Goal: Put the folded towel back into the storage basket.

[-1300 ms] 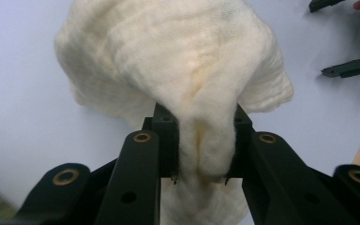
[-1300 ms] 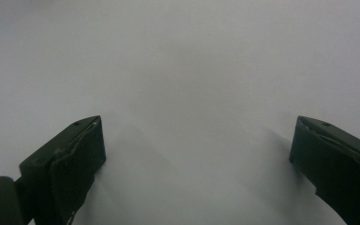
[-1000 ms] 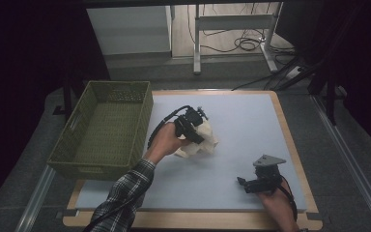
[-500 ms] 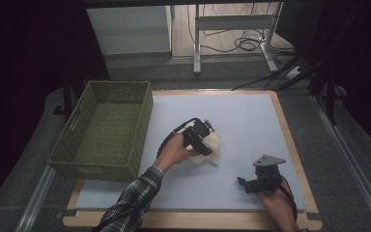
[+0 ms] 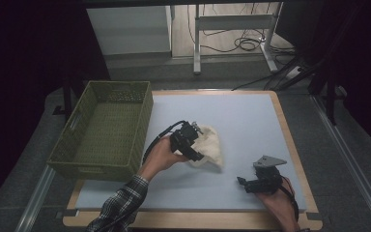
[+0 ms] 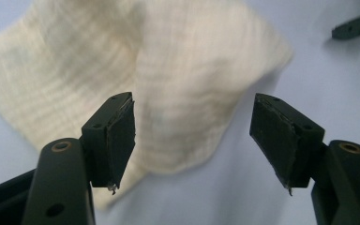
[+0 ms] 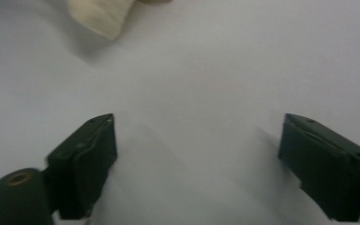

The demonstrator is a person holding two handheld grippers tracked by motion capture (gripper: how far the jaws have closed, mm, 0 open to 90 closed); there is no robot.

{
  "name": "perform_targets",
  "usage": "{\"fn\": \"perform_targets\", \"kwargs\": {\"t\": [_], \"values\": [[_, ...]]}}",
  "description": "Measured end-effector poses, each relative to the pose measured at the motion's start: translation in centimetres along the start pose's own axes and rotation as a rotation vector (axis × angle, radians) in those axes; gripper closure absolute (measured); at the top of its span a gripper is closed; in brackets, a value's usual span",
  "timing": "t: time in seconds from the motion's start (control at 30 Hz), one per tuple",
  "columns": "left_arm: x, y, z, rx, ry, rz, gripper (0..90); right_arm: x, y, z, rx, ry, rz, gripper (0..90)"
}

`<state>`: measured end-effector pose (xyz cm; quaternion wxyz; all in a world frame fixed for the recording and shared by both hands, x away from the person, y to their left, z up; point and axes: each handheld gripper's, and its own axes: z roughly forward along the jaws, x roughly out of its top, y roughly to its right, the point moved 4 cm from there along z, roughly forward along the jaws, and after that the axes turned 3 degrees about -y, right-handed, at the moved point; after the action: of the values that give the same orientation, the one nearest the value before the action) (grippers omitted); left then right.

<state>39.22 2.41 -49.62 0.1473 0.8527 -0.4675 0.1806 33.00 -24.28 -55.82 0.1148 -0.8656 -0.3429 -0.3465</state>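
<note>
The cream cloth [image 5: 207, 151] lies crumpled near the middle of the table [image 5: 241, 116], right of the green basket [image 5: 107, 128]. The left claw [image 6: 192, 136] hangs over it, jaws just opening, apparently gripping nothing. The right claw [image 7: 197, 159], near right, has been closing but stands apart over bare table.

High view above the table [image 5: 251, 125] looking forward-down, claw views close, sharing cream cloth [image 5: 210, 147].

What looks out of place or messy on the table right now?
The cream cloth lies crumpled in a loose heap on the blue mat, outside the green basket. The left gripper stands open over it. Nothing looks spilled or damaged.
</note>
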Motion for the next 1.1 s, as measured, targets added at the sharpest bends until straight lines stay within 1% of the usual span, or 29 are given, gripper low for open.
{"fn": "perform_targets", "kwargs": {"t": [0.07, 0.1, 0.13, 0.17, 0.2, 0.23, 0.27, 0.3, 0.33, 0.37, 0.4, 0.47, 0.53, 0.57, 0.6, 0.63, 0.67, 0.7, 0.73, 0.77, 0.83, 0.87, 0.9, 0.93, 0.97, 1.0, 1.03, 1.07, 1.1], "values": [[-0.8, 0.0, 0.1, 0.009, 0.007, -0.011, 32.2, 0.2, -0.2, -0.1, 0.012, -0.001, -0.014, 28.5], [-1.2, 0.0, 0.2, 0.013, 0.014, -0.011, 32.4, 0.3, -0.4, -0.1, 0.023, -0.002, -0.019, 30.9], [-1.2, 0.0, 0.2, 0.013, 0.014, -0.011, 33.3, 0.3, -0.4, -0.1, 0.023, -0.002, -0.019, 30.9], [-2.1, -0.1, 0.2, 0.038, 0.021, -0.003, 34.5, 0.7, -0.8, 0.0, 0.055, -0.002, -0.022, 34.2], [-2.1, -0.1, 0.2, 0.038, 0.021, -0.003, 35.0, 0.7, -0.8, 0.0, 0.055, -0.002, -0.022, 34.2], [-2.5, -0.1, 0.3, 0.045, 0.030, -0.006, 36.0, 1.1, -1.4, 0.3, 0.088, 0.001, -0.028, 37.0], [-2.9, 0.0, 0.4, 0.047, 0.037, -0.012, 36.0, 1.1, -1.4, 0.3, 0.088, 0.001, -0.028, 37.0], [-3.3, 0.0, 0.6, 0.047, 0.044, -0.018, 36.4, 1.4, -1.6, 0.5, 0.098, 0.005, -0.032, 38.2], [-3.9, 0.1, 1.0, 0.050, 0.050, -0.027, 36.5, 2.1, -2.2, 0.9, 0.126, 0.008, -0.034, 39.0], [-3.9, 0.1, 1.0, 0.050, 0.050, -0.027, 36.5, 2.1, -2.2, 0.9, 0.126, 0.008, -0.034, 39.0], [-4.6, -0.1, 1.5, 0.068, 0.051, -0.037, 36.5, 2.9, -2.5, 1.4, 0.144, 0.013, -0.029, 39.0], [-5.1, -0.4, 2.0, 0.085, 0.044, -0.057, 36.2, 3.7, -2.7, 2.0, 0.167, 0.028, -0.023, 39.0], [-5.4, -0.7, 2.2, 0.122, 0.051, -0.074, 35.2, 4.5, -3.0, 2.7, 0.172, 0.033, -0.028, 39.0], [-5.4, -0.8, 2.3, 0.128, 0.058, -0.081, 35.3, 4.8, -3.1, 3.0, 0.170, 0.033, -0.030, 39.6], [-5.5, -0.9, 2.3, 0.132, 0.067, -0.090, 35.3, 5.2, -3.3, 3.3, 0.171, 0.033, -0.027, 43.0], [-5.5, -1.1, 2.3, 0.138, 0.073, -0.099, 36.4, 5.6, -3.4, 3.5, 0.170, 0.037, -0.032, 49.1], [-5.5, -1.1, 2.3, 0.138, 0.073, -0.099, 37.7, 5.9, -3.5, 3.7, 0.163, 0.035, -0.031, 57.5], [-5.6, -1.6, 2.2, 0.146, 0.083, -0.115, 38.5, 6.1, -3.4, 3.8, 0.159, 0.026, -0.031, 65.9], [-5.6, -1.6, 2.2, 0.146, 0.083, -0.115, 39.7, 6.1, -3.4, 3.8, 0.159, 0.026, -0.031, 65.9], [-5.7, -2.0, 2.2, 0.153, 0.092, -0.132, 40.7, 6.6, -2.9, 3.6, 0.135, 0.017, -0.040, 77.4], [-5.7, -2.2, 2.2, 0.151, 0.101, -0.141, 41.5, 6.7, -2.1, 2.8, 0.115, 0.025, -0.028, 81.1], [-5.7, -2.2, 2.2, 0.151, 0.101, -0.141, 42.2, 6.7, -2.1, 2.8, 0.115, 0.025, -0.028, 81.1], [-5.7, -2.3, 2.3, 0.151, 0.105, -0.145, 42.2, 6.7, -1.4, 2.3, 0.107, 0.027, -0.017, 81.8], [-5.7, -2.4, 2.4, 0.153, 0.101, -0.145, 42.6, 6.3, 0.2, 1.3, 0.072, 0.026, 0.013, 82.3], [-5.6, -2.4, 2.6, 0.150, 0.107, -0.146, 42.6, 6.0, 1.2, 0.9, 0.058, 0.027, 0.033, 82.3], [-5.6, -2.4, 2.6, 0.150, 0.107, -0.146, 42.6, 6.0, 1.2, 0.9, 0.058, 0.027, 0.033, 82.3], [-5.6, -2.4, 2.8, 0.144, 0.116, -0.152, 42.6, 5.2, 3.4, 0.2, 0.025, 0.019, 0.073, 82.2], [-5.6, -2.5, 2.9, 0.142, 0.120, -0.154, 42.6, 4.8, 4.1, 0.1, 0.015, 0.013, 0.081, 82.0], [-5.6, -2.5, 3.0, 0.140, 0.122, -0.155, 42.6, 4.3, 4.9, 0.0, 0.002, 0.002, 0.095, 79.4]]}}
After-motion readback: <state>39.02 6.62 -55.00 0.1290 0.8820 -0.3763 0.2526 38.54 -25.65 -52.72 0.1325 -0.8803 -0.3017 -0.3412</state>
